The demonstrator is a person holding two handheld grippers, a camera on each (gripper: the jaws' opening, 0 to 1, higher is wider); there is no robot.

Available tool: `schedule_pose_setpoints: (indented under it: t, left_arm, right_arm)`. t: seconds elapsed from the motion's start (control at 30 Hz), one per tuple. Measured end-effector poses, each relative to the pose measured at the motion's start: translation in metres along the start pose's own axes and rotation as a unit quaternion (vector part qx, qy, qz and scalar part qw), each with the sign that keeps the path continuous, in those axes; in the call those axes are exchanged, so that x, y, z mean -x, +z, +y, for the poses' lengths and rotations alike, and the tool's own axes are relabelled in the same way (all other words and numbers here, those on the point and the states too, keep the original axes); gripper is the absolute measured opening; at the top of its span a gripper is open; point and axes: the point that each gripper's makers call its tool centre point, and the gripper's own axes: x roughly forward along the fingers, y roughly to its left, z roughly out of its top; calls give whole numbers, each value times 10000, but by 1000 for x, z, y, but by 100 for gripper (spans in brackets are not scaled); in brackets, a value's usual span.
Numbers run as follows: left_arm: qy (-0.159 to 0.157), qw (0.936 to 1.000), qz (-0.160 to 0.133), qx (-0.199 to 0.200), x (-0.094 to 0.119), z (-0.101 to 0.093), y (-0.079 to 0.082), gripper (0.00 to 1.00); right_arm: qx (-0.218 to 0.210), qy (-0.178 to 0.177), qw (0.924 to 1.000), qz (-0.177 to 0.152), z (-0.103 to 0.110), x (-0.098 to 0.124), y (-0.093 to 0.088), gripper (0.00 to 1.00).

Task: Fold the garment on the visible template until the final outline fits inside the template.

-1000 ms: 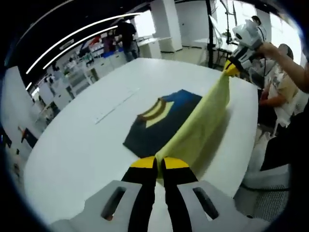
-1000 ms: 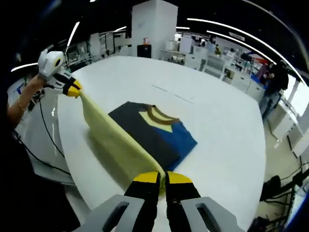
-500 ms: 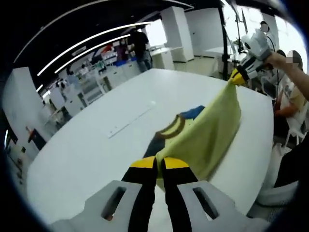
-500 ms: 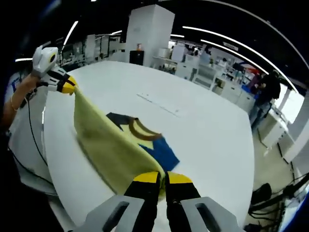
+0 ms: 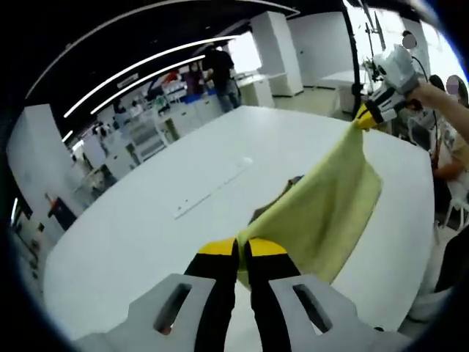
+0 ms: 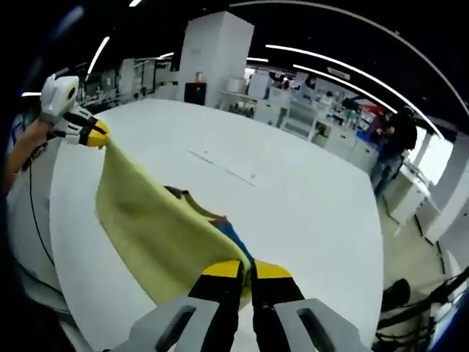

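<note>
Yellow garment [image 5: 322, 213] held up off the white table [image 5: 146, 220], stretched between both tongs: left gripper [image 5: 242, 248] pinching the near corner, right gripper [image 6: 247, 270] pinching the other, with dark and blue cloth [image 6: 223, 226] peeking out behind

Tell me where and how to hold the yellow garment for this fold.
Grip the yellow garment at the two ends of its raised edge, coming in along that edge from each side. The left claw and right claw already pinch those ends, so the cloth hangs as a flat sheet over the white table.
</note>
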Motion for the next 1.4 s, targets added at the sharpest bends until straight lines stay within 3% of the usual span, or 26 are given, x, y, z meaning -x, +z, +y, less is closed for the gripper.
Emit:
schedule_pose_setpoints:
  t: [0.13,0.43,0.83,0.93,1.13,1.4]
  left_arm:
    - [-25,9999,57,110,-17,5,-8,2]
    - [-53,9976,244,652,-53,10,-34,2]
    - [-92,9977,550,383,-97,17,-60,3]
    - [-131,9973,586,418,-108,20,-67,3]
    - [-187,9976,660,119,-124,20,-81,5]
    - [-382,9963,685,341,-133,20,-92,7]
  right_arm:
    - [304,-110,9995,-5,-5,-18,-3,0]
    - [232,-69,9997,93,-12,-63,-14,0]
    - [74,-43,9989,469,-15,-113,-39,2]
    - [27,7,9985,539,-16,-120,-44,3]
    - [36,51,9976,695,-20,-130,-57,6]
    - [123,49,9976,674,-25,-137,-58,12]
